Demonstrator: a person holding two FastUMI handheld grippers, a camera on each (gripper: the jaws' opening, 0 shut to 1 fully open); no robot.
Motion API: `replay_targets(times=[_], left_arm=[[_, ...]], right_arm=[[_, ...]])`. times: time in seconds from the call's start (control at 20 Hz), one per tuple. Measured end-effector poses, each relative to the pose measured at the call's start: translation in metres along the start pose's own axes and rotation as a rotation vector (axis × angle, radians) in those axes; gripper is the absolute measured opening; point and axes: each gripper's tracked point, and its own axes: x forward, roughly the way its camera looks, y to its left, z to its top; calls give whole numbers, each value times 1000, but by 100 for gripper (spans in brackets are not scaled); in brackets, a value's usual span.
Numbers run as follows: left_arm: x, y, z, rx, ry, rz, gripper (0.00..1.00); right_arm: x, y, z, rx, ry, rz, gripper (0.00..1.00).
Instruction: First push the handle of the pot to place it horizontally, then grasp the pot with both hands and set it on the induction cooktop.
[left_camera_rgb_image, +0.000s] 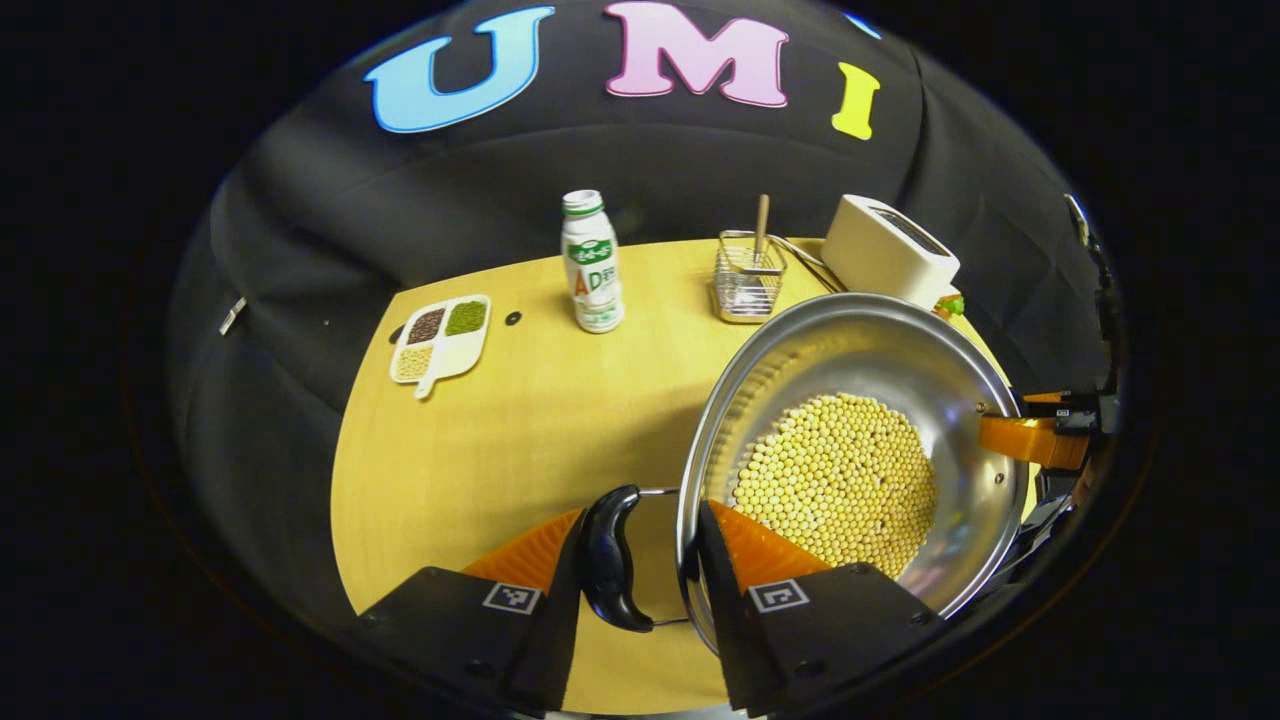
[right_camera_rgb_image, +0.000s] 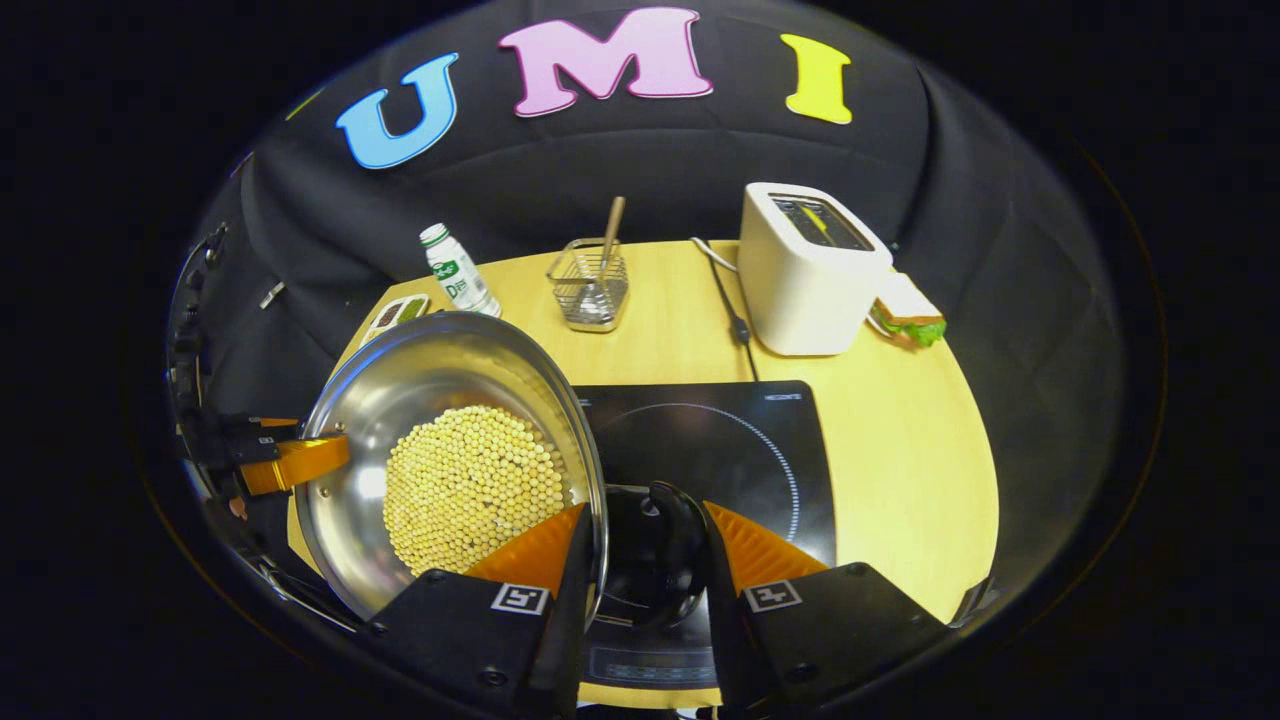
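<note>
- The left claw (left_camera_rgb_image: 650, 560) has its two fingers set on either side of one black handle (left_camera_rgb_image: 610, 560) of the pot (left_camera_rgb_image: 850, 400); the handle lies between them, but whether both fingers truly press on it I cannot tell.
- The right claw (right_camera_rgb_image: 645, 560) straddles the opposite black handle (right_camera_rgb_image: 655, 560) in the same way, with the pot's rim just beside its left finger; firm contact is unclear here too.
- Judging by this two-sided hold, the handle-pushing step looks done and the carry is under way.
- The pot, holding a bed of pale round beans (right_camera_rgb_image: 470, 485), appears tilted and lifted off the tabletop (left_camera_rgb_image: 520, 420), near its front edge.
- The induction cooktop (right_camera_rgb_image: 720, 440) lies just beyond and beside the pot in the right gripper view, bare; the pot is not yet set on it, so that step remains.
- Farther back along the tabletop's far edge stand a bottle (left_camera_rgb_image: 592, 262), a wire basket (right_camera_rgb_image: 590, 285) and a toaster (right_camera_rgb_image: 805, 265).
</note>
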Motion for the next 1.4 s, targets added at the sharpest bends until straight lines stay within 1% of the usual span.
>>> replay_targets(times=[0.05, 0.1, 0.15, 0.2, 0.25, 0.3, 0.35, 0.4, 0.45, 0.5, 0.65, 0.7, 0.75, 0.8, 0.85, 0.9, 0.95, 1.0, 1.05, 1.1, 1.4], left_arm=[[2, -11, 2, 5, 3, -6, 61], [4, -22, 3, 9, 5, -10, 61], [7, -30, 4, 13, 8, -14, 61], [11, -40, 5, 15, 11, -18, 61], [14, -48, 7, 17, 12, -21, 61], [17, -57, 9, 18, 17, -26, 61], [21, -65, 10, 19, 19, -29, 61], [25, -73, 11, 20, 24, -32, 61], [28, -80, 12, 21, 27, -35, 61], [31, -86, 12, 21, 31, -36, 60], [44, -104, 15, 13, 35, -37, 61], [47, -109, 15, 10, 39, -37, 58], [50, -113, 16, 4, 41, -37, 61], [54, -115, 16, -3, 45, -36, 61], [57, -118, 16, -10, 49, -37, 58], [60, -120, 16, -17, 53, -37, 61], [62, -122, 16, -21, 58, -37, 58], [65, -122, 16, -21, 60, -35, 60], [66, -122, 15, -22, 63, -31, 58], [68, -123, 16, -21, 65, -27, 60], [73, -125, 14, -33, 73, -18, 60]], right_arm=[[-1, -11, 0, 3, 1, -6, 55], [-2, -21, -1, 7, 5, -11, 55], [-3, -31, -2, 11, 11, -15, 51], [-3, -40, -3, 15, 15, -18, 55], [-3, -50, -3, 16, 19, -21, 55], [-3, -58, -4, 17, 22, -23, 51], [-1, -66, -4, 16, 26, -24, 51], [0, -74, -4, 17, 31, -25, 55], [3, -82, -3, 18, 36, -26, 51], [4, -89, -3, 19, 38, -27, 55], [10, -109, -1, 14, 42, -27, 55], [12, -113, -1, 13, 46, -26, 51], [14, -117, -1, 13, 50, -26, 55], [16, -121, -1, 12, 53, -27, 55], [18, -124, -1, 8, 55, -27, 56], [20, -127, -1, 7, 58, -27, 55], [22, -131, -1, 6, 62, -26, 55], [25, -132, -1, 8, 66, -24, 55], [27, -133, -2, 9, 71, -22, 55], [29, -134, -3, 10, 77, -19, 56], [40, -135, -6, 13, 103, -14, 55]])
